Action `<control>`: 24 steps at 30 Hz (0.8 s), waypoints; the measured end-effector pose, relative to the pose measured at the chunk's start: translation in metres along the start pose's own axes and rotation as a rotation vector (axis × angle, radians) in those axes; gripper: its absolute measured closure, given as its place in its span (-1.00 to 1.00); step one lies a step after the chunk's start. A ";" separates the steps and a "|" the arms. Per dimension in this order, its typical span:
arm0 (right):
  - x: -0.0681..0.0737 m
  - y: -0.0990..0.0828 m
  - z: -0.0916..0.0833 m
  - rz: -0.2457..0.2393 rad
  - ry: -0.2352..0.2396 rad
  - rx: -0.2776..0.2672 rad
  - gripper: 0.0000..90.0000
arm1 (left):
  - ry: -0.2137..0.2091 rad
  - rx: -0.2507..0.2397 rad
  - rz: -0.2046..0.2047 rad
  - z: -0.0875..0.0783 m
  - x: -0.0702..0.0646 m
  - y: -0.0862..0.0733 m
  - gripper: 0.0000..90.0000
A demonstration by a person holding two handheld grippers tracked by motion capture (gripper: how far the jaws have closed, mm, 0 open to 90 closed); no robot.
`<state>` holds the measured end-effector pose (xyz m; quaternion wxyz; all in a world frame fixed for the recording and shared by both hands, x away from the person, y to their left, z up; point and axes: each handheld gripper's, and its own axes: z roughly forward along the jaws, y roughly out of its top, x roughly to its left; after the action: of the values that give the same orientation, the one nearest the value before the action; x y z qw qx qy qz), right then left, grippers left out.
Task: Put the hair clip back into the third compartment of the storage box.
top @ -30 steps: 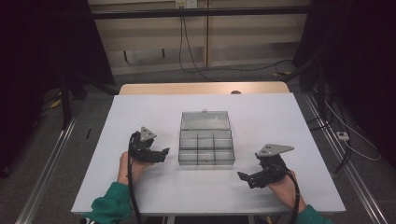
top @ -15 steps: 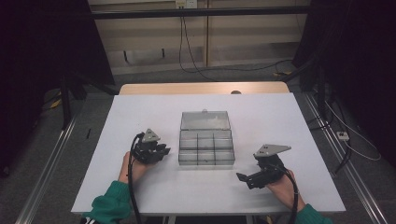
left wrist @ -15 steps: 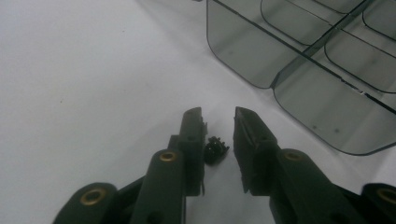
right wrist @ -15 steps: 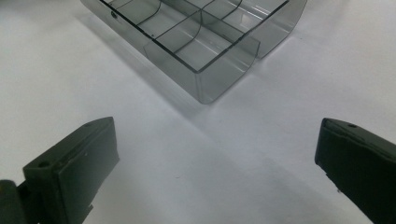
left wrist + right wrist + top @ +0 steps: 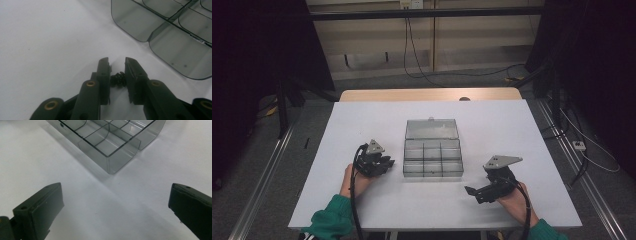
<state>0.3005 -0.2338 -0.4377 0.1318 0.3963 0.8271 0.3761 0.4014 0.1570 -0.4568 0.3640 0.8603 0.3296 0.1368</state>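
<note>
Left tool (image 5: 117,65) clamps black part (image 5: 118,79) on white table (image 5: 362,125).

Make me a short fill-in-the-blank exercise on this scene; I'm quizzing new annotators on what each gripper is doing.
1. The left gripper has its jaws closed around a small ___ part on the white table.
2. The right gripper has its jaws wide ___, with nothing between them.
3. The clear compartment box sits between the two grippers with its lid ___.

Missing words: black; open; open
</note>
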 end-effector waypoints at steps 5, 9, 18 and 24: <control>-0.001 -0.001 0.001 0.005 0.003 0.001 -1.00 | 0.001 0.000 0.005 0.000 0.000 0.000 0.72; -0.002 -0.001 -0.001 0.004 0.002 -0.005 -1.00 | 0.002 -0.013 0.002 0.000 -0.001 -0.001 0.72; -0.002 -0.003 -0.003 0.000 -0.011 -0.014 -1.00 | 0.013 -0.030 -0.007 -0.002 -0.001 0.001 0.72; -0.003 -0.003 -0.003 -0.004 -0.018 -0.020 -1.00 | 0.021 -0.052 -0.019 -0.007 -0.002 0.004 0.72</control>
<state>0.2993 -0.2386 -0.4383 0.1438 0.3967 0.8230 0.3803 0.3985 0.1569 -0.4493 0.3842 0.8460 0.3376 0.1508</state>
